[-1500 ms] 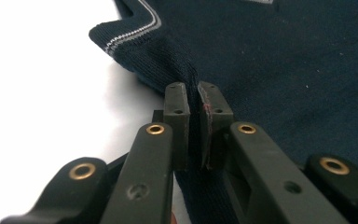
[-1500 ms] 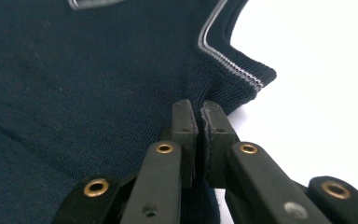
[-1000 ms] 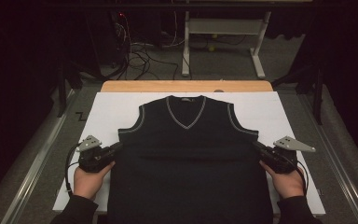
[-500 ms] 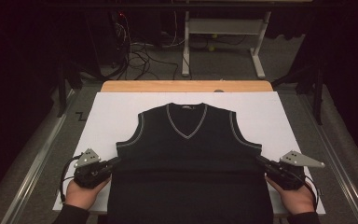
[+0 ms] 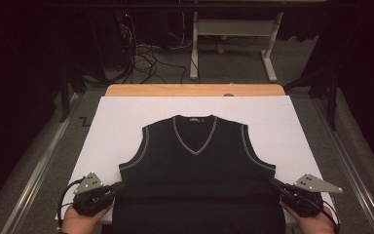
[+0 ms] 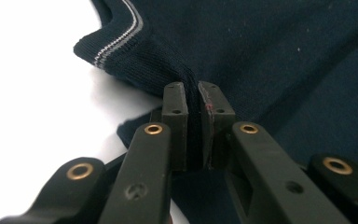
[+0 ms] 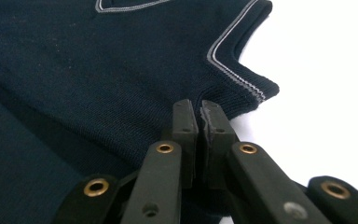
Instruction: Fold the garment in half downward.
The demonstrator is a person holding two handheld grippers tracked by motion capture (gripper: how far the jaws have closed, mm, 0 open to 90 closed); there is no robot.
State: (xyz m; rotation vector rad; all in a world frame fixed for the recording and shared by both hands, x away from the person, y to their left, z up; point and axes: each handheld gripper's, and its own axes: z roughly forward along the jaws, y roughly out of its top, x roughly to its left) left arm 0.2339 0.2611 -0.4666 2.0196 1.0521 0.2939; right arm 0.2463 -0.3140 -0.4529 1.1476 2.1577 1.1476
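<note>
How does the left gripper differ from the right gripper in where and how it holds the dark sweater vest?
The left gripper pinches the sweater vest at its left side edge, below the left armhole; the right gripper pinches the right side edge, below the right armhole. The left gripper's grey plate looks short; the right gripper's plate looks longer and pointed. Both have their jaws shut on a fold of knit fabric near the white table cover.
</note>
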